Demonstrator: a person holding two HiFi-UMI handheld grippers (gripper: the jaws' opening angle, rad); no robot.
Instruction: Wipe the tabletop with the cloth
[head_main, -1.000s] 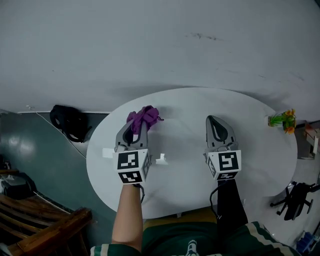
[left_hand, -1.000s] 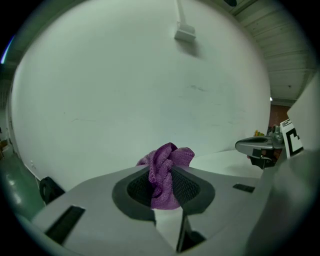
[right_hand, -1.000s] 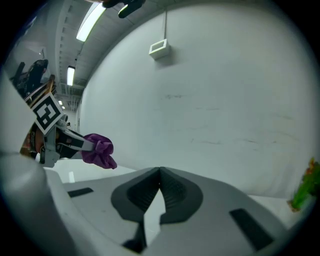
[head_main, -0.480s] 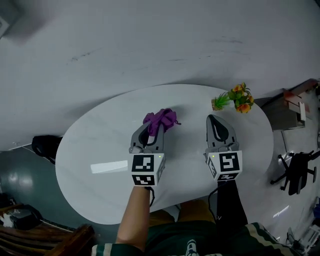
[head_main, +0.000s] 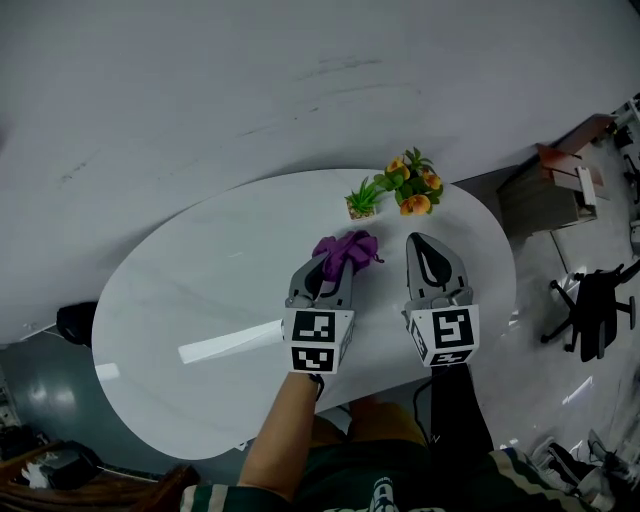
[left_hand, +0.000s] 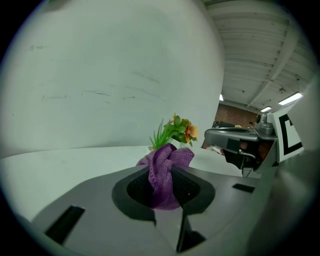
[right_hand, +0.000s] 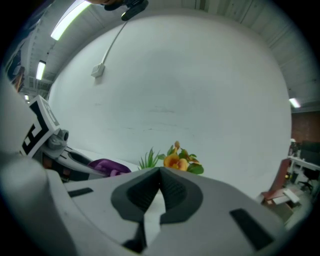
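A bunched purple cloth hangs from my left gripper, which is shut on it over the white oval tabletop. In the left gripper view the cloth fills the gap between the closed jaws of the left gripper. My right gripper hovers beside it to the right, shut with nothing between its jaws. The right gripper in its own view shows its tips meeting, and the cloth lies off to its left.
A small potted plant with orange flowers stands on the table's far edge, just beyond both grippers. A black office chair and a cardboard box sit on the floor at the right. A dark bag lies at the left.
The view has swung right: the table and plant have slid left and nearer. My left gripper with the cloth has moved right, closer to the right gripper and the plant.
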